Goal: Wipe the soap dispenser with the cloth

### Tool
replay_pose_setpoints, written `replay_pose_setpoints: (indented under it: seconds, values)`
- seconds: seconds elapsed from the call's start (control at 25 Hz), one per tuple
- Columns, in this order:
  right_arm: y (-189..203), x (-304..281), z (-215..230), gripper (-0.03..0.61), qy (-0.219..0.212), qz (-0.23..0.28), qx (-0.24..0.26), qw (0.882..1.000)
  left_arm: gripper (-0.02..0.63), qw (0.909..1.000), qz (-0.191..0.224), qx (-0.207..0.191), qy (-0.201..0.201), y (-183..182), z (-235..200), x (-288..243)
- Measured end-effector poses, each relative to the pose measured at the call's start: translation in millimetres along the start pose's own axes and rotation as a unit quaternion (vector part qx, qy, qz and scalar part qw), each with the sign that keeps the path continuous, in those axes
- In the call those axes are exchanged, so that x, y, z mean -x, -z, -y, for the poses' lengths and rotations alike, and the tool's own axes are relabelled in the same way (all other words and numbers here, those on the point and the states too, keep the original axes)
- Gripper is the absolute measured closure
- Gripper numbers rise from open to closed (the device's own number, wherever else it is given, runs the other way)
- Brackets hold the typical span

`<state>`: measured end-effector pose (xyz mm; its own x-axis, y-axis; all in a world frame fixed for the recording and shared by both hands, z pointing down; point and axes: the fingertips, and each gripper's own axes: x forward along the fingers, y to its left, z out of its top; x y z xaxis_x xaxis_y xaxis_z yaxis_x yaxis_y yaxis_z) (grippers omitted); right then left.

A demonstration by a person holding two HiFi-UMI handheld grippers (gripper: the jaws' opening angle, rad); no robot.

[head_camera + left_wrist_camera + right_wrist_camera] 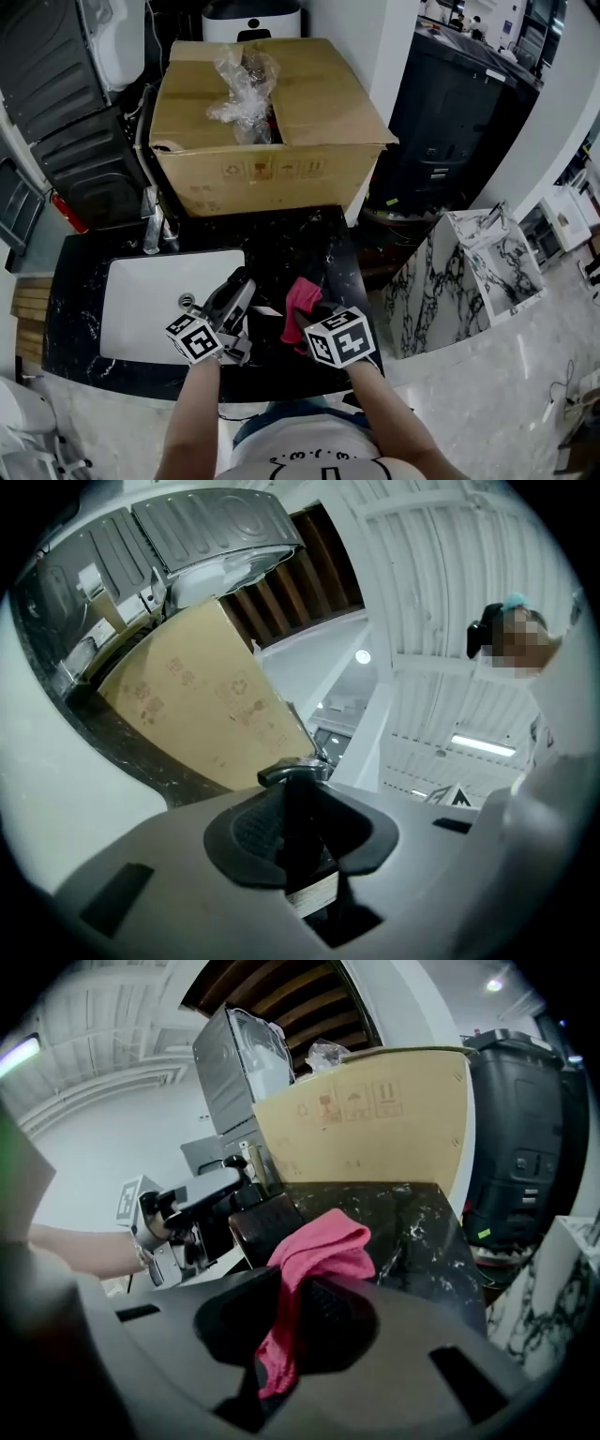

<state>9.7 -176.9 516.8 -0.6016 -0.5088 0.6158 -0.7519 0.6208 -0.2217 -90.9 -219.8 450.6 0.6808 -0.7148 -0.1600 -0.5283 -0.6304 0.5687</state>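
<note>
— Closest to us, at the bottom edge, are the person's two forearms (375, 412), each ending in a marker cube (339, 337). What has the right gripper (309, 323) got?

— That one has the pink cloth (319, 1252). Its jaws are pinched together on a fold, and the rest bunches up over the tips, just right of centre in the head view.

— And the left gripper (302, 841)?

— It's clamped narrow on the soap dispenser (298, 803), a slim dark bottle. The pump head pokes out past the jaws and a pale label shows at the near end.

— So where is the dispenser?

— It's in those left jaws, low centre of the frame, over the black marbled countertop (309, 244) by the right edge of the sink (141, 300). I can't tell whether its base rests on the stone. The cloth is just to its right, and I can't make out whether they touch.

— What's farther back?

— The white sink fills the lower left, with a chrome tap (155, 230) at its back rim. Behind that, upper centre, is a big cardboard box (272, 141) with crumpled clear plastic (242, 89) in its open top. A black bin (450, 122) stands at the upper right.
</note>
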Motion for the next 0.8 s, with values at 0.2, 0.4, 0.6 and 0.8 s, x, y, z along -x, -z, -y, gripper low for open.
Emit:
replay_pose_setpoints:
  seconds: [0.2,0.4,0.6,0.8]
  values:
    - [-21,14,4,0.526,0.004,0.05,-0.036,0.998,0.52,0.9998,0.001,0.006,-0.018,-1,-6,4]
    - [-78,20,-4,0.526,-0.035,0.144,-0.05,0.988,0.52,0.9998,-0.004,-0.001,-0.022,-1,-6,4]
    - [-88,-4,-5,0.526,-0.036,0.127,-0.026,0.991,0.52,0.9994,-0.018,-0.024,-0.018,1,-4,2]
    - [-52,-11,27,0.526,0.022,0.06,-0.056,0.996,0.52,0.9983,-0.032,-0.045,-0.015,3,3,-2]
